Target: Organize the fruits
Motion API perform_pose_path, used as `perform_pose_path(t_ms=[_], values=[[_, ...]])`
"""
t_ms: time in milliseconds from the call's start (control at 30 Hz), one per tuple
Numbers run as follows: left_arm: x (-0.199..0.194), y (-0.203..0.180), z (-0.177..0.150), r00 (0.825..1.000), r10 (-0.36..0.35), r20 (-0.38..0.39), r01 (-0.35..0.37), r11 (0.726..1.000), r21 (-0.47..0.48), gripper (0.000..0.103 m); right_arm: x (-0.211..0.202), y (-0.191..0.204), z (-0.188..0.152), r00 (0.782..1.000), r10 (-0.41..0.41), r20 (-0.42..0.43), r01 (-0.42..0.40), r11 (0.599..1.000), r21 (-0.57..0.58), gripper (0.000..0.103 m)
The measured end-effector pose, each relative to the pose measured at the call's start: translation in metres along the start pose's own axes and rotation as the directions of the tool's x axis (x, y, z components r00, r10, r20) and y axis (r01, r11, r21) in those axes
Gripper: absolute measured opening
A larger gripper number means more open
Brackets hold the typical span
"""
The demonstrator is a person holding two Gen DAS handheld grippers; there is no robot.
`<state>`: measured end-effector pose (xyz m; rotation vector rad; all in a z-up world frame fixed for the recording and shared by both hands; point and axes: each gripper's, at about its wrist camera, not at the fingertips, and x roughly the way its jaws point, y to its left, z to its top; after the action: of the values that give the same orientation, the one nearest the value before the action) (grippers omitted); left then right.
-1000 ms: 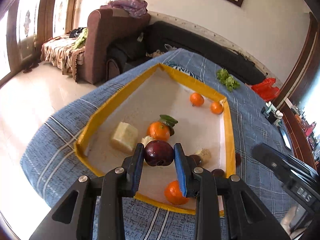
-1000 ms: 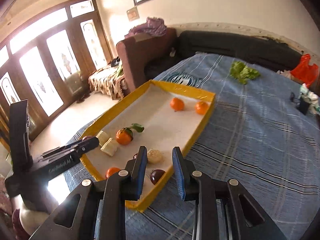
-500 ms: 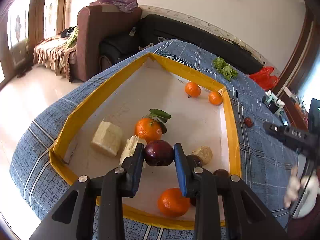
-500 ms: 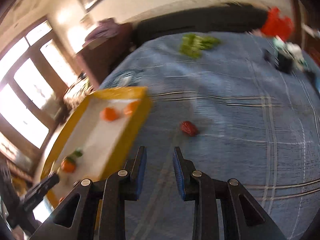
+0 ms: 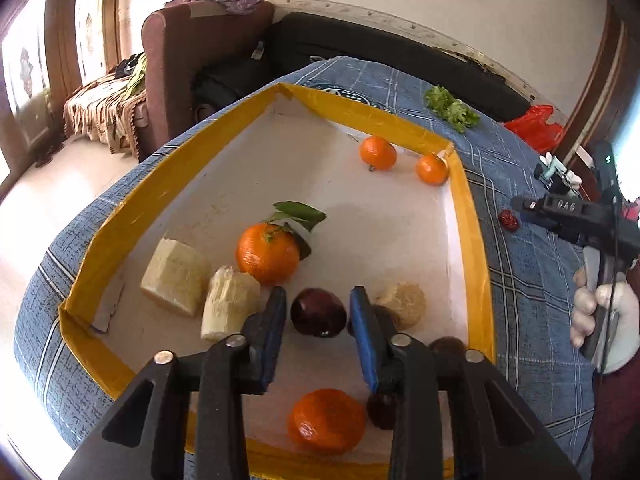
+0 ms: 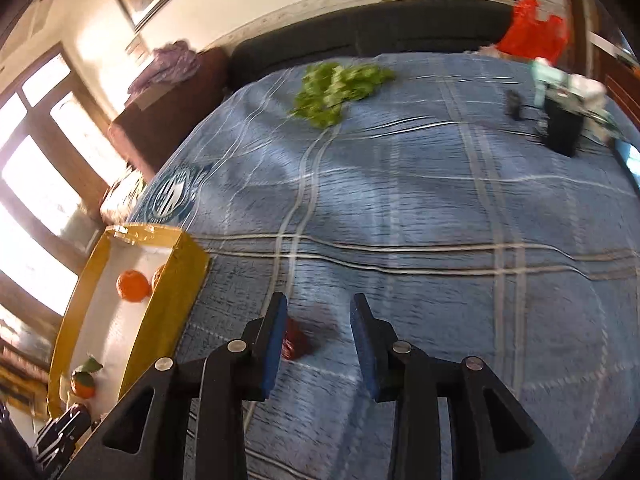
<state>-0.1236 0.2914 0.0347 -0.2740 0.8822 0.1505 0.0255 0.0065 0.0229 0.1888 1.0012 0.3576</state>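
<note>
Left gripper (image 5: 319,314) jaws have just opened off plum (image 5: 318,312), now resting in tray (image 5: 466,204).

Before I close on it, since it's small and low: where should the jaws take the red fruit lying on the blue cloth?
Probably across the middle of the red fruit, coming from above. It lies low on the blue cloth, off toward one side of the right gripper, whose jaws have just been opening; centre first.

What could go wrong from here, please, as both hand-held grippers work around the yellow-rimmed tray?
The round dark-red plum, just released between the left hand-held gripper's opening jaws, could roll across the yellow-rimmed tray. The small wrinkled red fruit sits off-centre against the right hand-held gripper's near pad, so closing may nudge it aside.
</note>
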Motion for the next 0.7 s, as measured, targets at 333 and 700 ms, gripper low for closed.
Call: perform_pose_path(t_ms=[333,700], values=[[-0.025,0.005,0.012,0.997,-0.037,0.070,0.039,0.999,-0.031,0.057,0.011,0.031,-0.021,0.998,-0.068,-0.013,0.065,0.990,-0.128,0.022],[-0.056,0.046,0.017,0.990,-0.015,0.141,0.034,0.991,-0.130,0.064,-0.036,0.135,-0.043,0.984,0.177,-0.016,-0.175,0.946,-0.274,0.023]])
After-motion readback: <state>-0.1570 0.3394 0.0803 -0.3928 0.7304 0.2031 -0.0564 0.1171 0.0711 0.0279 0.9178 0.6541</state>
